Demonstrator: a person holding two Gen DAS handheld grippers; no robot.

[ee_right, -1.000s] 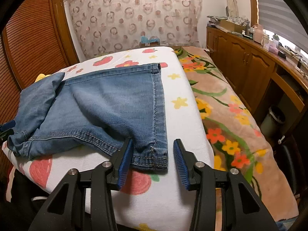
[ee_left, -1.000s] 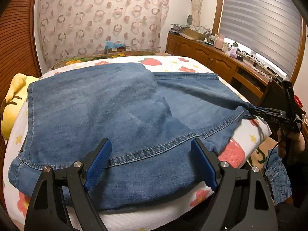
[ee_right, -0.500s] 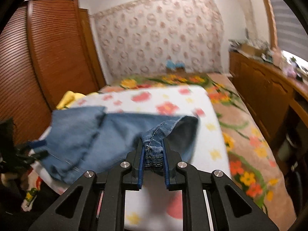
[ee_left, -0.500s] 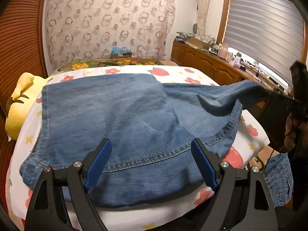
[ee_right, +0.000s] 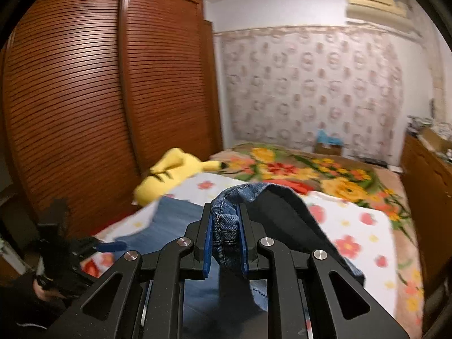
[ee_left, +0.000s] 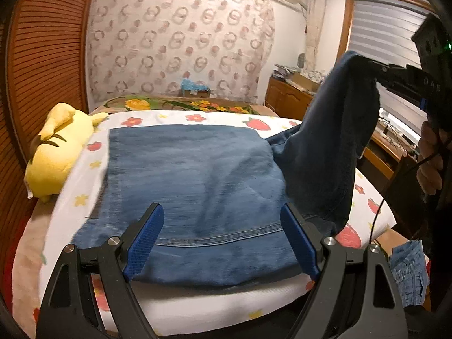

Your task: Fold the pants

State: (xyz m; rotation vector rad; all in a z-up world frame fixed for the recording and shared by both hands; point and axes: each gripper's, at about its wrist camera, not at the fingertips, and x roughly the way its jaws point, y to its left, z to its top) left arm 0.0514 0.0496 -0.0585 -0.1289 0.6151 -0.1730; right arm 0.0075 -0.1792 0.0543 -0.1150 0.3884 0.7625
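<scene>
Two black grippers with blue pads work over a pair of blue denim pants (ee_left: 197, 175) spread on a white sheet printed with strawberries and flowers (ee_left: 364, 195). Most of the pants lie flat across the middle of the left wrist view, with a stitched seam running along the lower centre of the frame. One part of them rises at the right of that frame, pulled up off the sheet to the upper right.

Seen at the bottom of its own view, the left gripper (ee_left: 220, 238) has its blue pads (ee_left: 144, 240) spread wide apart with nothing pinched between them; the flat denim shows in the gap beyond them. Whether the pads touch the cloth cannot be told.

In the bottom centre of the right wrist view, the right gripper (ee_right: 225, 241) is clamped tight on a stitched hem of the denim (ee_right: 226, 212), which bunches up between its pads and drapes away to the lower right. The left wrist view shows this same gripper at the upper right, held in a hand (ee_left: 430, 163) at the right edge.

At the left of the left wrist view a yellow plush toy (ee_left: 53, 152) lies beside the sheet. Behind it stands a brown louvered wardrobe (ee_right: 70, 84), and a floral blanket (ee_right: 310, 166) covers the far end of the bed.
</scene>
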